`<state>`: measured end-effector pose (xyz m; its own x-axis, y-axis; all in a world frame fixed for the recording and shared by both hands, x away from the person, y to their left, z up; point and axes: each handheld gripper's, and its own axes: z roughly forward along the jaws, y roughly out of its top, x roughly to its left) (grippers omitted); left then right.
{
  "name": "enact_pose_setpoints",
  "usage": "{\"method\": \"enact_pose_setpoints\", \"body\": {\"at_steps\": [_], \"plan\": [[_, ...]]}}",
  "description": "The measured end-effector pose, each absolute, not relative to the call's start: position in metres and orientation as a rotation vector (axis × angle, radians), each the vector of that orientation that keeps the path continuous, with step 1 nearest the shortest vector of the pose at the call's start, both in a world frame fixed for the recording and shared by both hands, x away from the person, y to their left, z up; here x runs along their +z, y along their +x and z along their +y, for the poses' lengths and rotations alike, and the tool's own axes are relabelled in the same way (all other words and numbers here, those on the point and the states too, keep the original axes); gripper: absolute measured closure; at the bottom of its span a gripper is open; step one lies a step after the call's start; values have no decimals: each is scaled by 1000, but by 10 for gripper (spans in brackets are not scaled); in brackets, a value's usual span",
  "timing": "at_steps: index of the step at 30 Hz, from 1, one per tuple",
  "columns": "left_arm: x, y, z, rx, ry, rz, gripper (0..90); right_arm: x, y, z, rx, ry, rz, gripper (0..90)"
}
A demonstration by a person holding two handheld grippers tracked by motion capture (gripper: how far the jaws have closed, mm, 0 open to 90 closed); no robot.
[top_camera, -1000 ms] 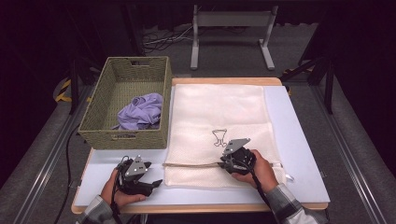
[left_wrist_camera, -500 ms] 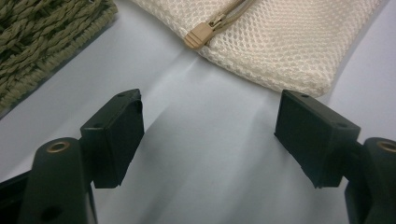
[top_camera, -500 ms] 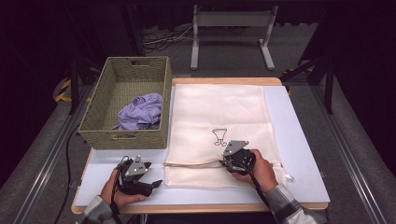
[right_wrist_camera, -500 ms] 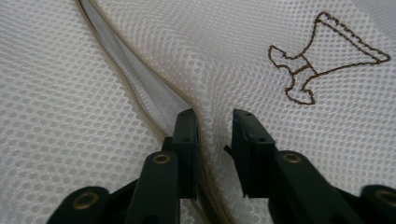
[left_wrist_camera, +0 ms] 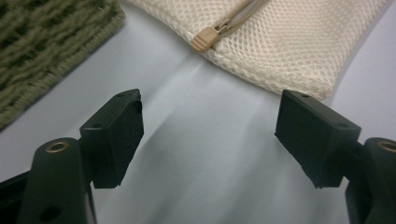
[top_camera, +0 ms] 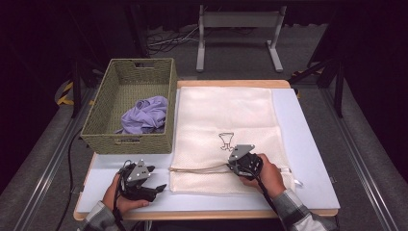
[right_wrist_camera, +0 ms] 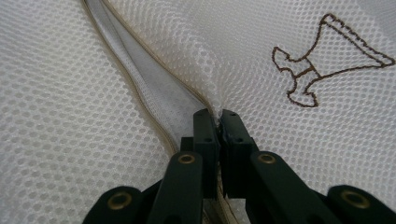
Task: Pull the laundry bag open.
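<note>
Cream mesh laundry bag (top_camera: 226, 130) lies flat on the white table (top_camera: 308, 144), just right of the woven basket (top_camera: 127, 103), near the front edge. Purple cloth (top_camera: 144, 114) sits bunched inside the basket.

Right gripper (top_camera: 239, 161) is down on the bag's front part, at its zipper opening (right_wrist_camera: 154, 95). Its jaws have just been closing and now meet on the mesh edge at the end of the opening, pinching fabric between the pads. In the right gripper view the opening runs away from the jaws toward upper left, grey lining showing inside; brown embroidered mark (right_wrist_camera: 322, 56) to the upper right, mesh puckered at the pinch.

Left gripper (top_camera: 156, 187) rests on bare table just left of the bag's front-left corner, not touching it. Jaws stand wide apart, nothing between them. Left gripper view: tan zipper pull (left_wrist_camera: 204, 39) at the bag's edge ahead of the jaws, basket wall at upper left.
</note>
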<state>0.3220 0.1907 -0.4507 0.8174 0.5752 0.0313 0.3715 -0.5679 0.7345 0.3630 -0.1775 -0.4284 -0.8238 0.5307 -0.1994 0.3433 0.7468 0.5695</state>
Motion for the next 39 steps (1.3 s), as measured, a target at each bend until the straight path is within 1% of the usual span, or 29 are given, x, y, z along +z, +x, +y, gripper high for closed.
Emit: {"method": "enact_pose_setpoints", "body": {"at_steps": [5,7,8,9,11,13,16,22,25,28,30,39], "plan": [[-437,322,201,387,2178,686,243,-425,361,-178,775,665,2564,875],[-425,322,211,429,2127,683,241,-421,358,-178,808,649,2518,877],[-425,322,211,429,2127,683,240,-421,358,-178,808,649,2518,877],[-417,322,217,474,2103,689,237,-417,357,-179,838,635,2495,877],[-413,323,220,484,2092,695,232,-416,357,-180,850,636,2482,877],[-402,326,228,499,2059,714,202,-412,355,-180,867,631,2462,878],[-395,330,232,517,2036,728,186,-408,354,-181,880,625,2442,877],[-373,351,239,550,2043,748,158,-400,352,-178,901,603,2393,878],[-363,363,239,546,2062,748,138,-395,352,-179,922,610,2371,878],[-358,372,239,526,2071,750,120,-392,352,-179,937,613,2358,878],[-354,376,237,545,2099,743,111,-390,352,-179,945,609,2346,878],[-347,395,241,558,2106,760,109,-382,353,-178,971,622,2310,878]]}}
